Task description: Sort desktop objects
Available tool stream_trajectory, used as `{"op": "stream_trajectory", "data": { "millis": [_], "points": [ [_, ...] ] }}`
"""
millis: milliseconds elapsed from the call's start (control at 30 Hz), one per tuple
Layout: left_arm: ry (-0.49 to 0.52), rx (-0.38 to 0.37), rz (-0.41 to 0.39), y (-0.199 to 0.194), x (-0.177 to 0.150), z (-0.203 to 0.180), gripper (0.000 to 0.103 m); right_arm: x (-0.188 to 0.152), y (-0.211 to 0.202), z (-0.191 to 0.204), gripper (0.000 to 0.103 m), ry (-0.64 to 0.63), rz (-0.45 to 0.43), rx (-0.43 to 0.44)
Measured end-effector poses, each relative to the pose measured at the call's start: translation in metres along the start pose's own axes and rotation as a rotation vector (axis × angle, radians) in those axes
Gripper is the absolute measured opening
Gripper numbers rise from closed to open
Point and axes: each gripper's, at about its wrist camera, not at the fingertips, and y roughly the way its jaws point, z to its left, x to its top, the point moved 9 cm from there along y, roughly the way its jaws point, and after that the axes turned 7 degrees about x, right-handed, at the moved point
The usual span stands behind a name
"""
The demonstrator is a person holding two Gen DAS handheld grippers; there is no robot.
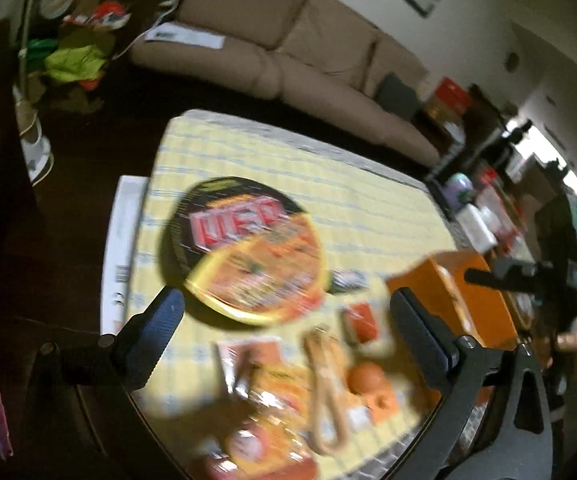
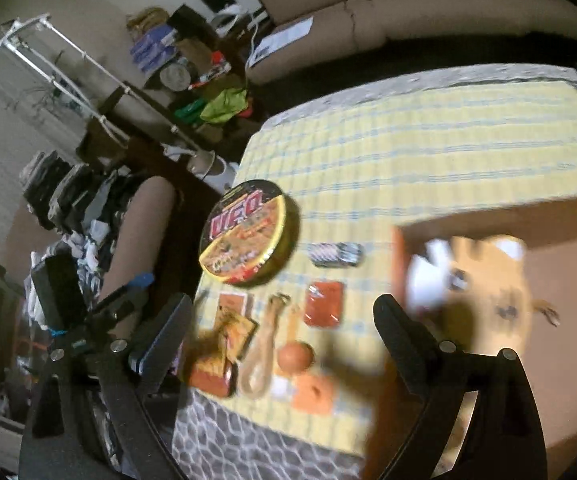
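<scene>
A round UFO noodle bowl [image 1: 248, 256] [image 2: 250, 232] lies on the yellow checked tablecloth [image 1: 348, 184] [image 2: 428, 152]. Near the front edge lie snack packets [image 2: 224, 344], a rope loop [image 2: 260, 356], a red packet [image 2: 324, 304], an orange ball [image 2: 295, 355], an orange piece [image 2: 314, 394] and a dark striped packet [image 2: 336, 254]. An open orange cardboard box [image 2: 500, 300] [image 1: 460, 296] stands at the right with items inside. My left gripper [image 1: 288, 336] is open above the small items. My right gripper [image 2: 284, 340] is open above the table's front edge. Both views are blurred.
A beige sofa [image 1: 288, 52] stands beyond the table. Cluttered shelves and green bags [image 2: 224, 106] are at the left, a white drying rack [image 2: 48, 64] behind. A white sheet [image 1: 124, 248] lies beside the table's left edge. More clutter [image 1: 484, 208] sits right of the table.
</scene>
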Motion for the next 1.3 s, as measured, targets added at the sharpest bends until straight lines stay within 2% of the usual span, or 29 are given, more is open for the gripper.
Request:
{"op": "stream_trajectory", "data": {
  "millis": [200,400,433,467,500,533,567,633,700,767,900,1033,1167,1300],
  "points": [
    [-0.043,0.033,0.048,0.048,0.013,0.041,0.103,0.032,0.082,-0.003,0.096,0.0,0.039,-0.023],
    [-0.079,0.049,0.101,0.083,0.008,0.058,0.102,0.047,0.132,-0.02,0.096,0.052,0.043,-0.024],
    [-0.077,0.046,0.103,0.087,0.008,0.059,0.097,0.048,0.138,-0.022,0.092,0.058,0.044,-0.023],
    [-0.072,0.049,0.105,0.09,0.007,0.059,0.082,0.049,0.144,-0.023,0.088,0.066,0.048,-0.013],
    [-0.064,0.051,0.11,0.093,0.006,0.058,0.072,0.048,0.149,-0.024,0.084,0.074,0.053,-0.005],
    [-0.052,0.047,0.122,0.096,0.004,0.057,0.056,0.047,0.154,-0.025,0.076,0.082,0.059,0.002],
    [-0.042,0.043,0.133,0.099,0.002,0.055,0.052,0.045,0.158,-0.026,0.066,0.088,0.065,0.007],
    [-0.037,0.032,0.131,0.098,0.001,0.05,0.05,0.041,0.167,-0.026,0.052,0.103,0.086,0.022],
    [-0.011,0.049,0.129,0.097,0.002,0.045,0.05,0.036,0.173,-0.021,0.047,0.104,0.102,0.045],
    [-0.005,0.053,0.124,0.093,0.002,0.042,0.05,0.034,0.174,-0.015,0.047,0.071,0.103,0.007],
    [0.008,0.032,0.086,0.071,0.005,0.028,0.05,0.032,0.156,-0.003,0.047,0.034,0.087,0.017],
    [0.055,0.007,0.037,0.036,0.017,-0.01,0.05,0.035,0.111,0.019,0.047,-0.048,0.045,0.009],
    [0.15,-0.02,-0.001,0.004,0.027,-0.077,0.05,0.034,0.048,0.021,0.047,-0.068,-0.006,0.006],
    [0.245,-0.074,0.001,-0.005,0.021,-0.162,0.05,0.027,-0.031,0.0,0.047,-0.051,-0.075,-0.015]
  ]
}}
